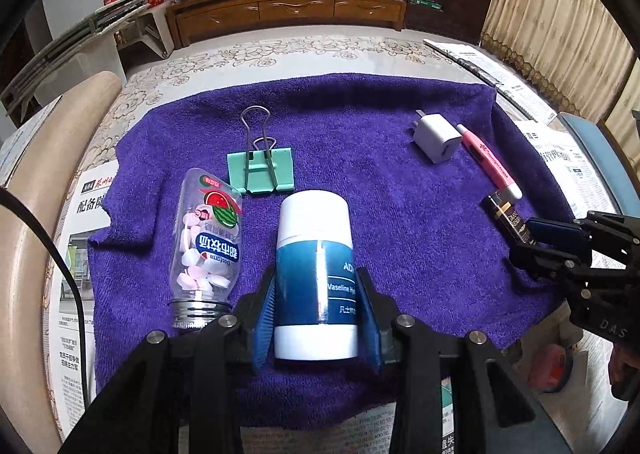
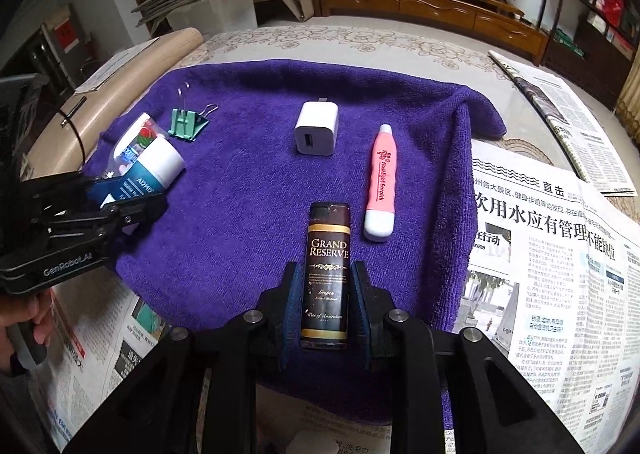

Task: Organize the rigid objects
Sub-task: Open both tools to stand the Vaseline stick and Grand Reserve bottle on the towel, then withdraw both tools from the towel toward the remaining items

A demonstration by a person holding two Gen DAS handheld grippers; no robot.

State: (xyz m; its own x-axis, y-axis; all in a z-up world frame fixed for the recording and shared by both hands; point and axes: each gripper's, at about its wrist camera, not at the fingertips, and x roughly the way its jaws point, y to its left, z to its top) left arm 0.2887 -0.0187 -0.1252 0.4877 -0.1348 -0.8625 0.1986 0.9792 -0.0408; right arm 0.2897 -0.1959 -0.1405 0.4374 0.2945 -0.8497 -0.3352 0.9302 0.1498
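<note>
A clear bottle (image 1: pixel 204 242) lies on its side at the left of the purple towel (image 1: pixel 400 214), metal cap near, about half full of pink and white tablets. Just right of it lies a blue-and-white tube (image 1: pixel 316 274), white cap pointing far, between the blue pads of the left gripper (image 1: pixel 316 314); its jaws stand a little apart on either side of the tube, and whether the pads press on it I cannot tell. The right gripper (image 2: pixel 326 306) likewise flanks a dark lighter (image 2: pixel 328 274) lying flat at the near right of the towel, its jaws slightly apart with thin gaps beside the lighter. The towel covers a worktop (image 2: pixel 320 42) with a floral cloth, and newspapers (image 2: pixel 560 254) are spread around its edges. Beyond are a low wooden cabinet (image 1: pixel 288 14) and shelves. On the far part of the towel, a green binder clip (image 1: pixel 262 170) sits left, a white charger (image 2: pixel 316 128) centre, and a pink pen (image 2: pixel 380 182) just right of the lighter, all apart from both grippers. A hand (image 2: pixel 24 330) grips the left gripper's handle.
</note>
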